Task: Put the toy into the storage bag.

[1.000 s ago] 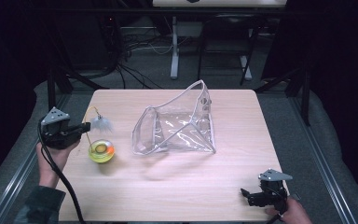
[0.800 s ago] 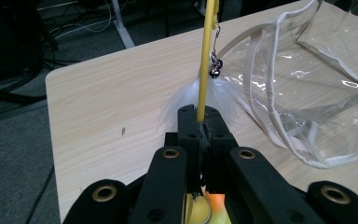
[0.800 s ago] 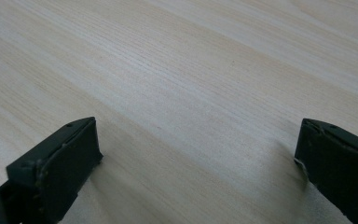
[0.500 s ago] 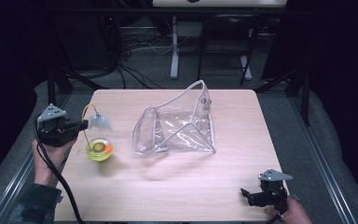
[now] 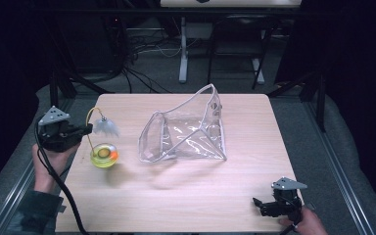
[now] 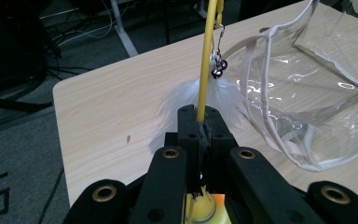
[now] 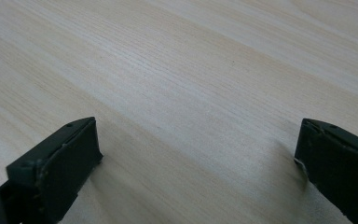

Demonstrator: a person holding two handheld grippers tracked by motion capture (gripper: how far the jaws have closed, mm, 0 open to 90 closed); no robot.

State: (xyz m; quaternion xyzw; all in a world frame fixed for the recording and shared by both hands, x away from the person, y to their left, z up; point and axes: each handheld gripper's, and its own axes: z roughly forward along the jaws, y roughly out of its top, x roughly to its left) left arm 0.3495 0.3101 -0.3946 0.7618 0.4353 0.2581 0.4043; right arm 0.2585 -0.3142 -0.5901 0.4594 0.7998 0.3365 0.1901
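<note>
Left gripper (image 5: 84,130) clamps the yellow wand (image 6: 206,70) of a feather toy (image 5: 105,127) above the table's (image 5: 186,196) left edge; its own view reveals small bells (image 6: 218,69). Right gripper (image 5: 257,205) rests with jaws spread wide.

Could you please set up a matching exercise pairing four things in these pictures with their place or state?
Things:
1. left gripper
2. right gripper
3. clear bag
4. white feather

Places or states:
A. lying at the table's middle, mouth open
B. jaws wide apart over bare wood, near the table's front right corner
C. dangling from the bent yellow wire's end
D. jaws shut on the yellow wire

Pairs: 1-D, 2-B, 3-A, 4-C
</note>
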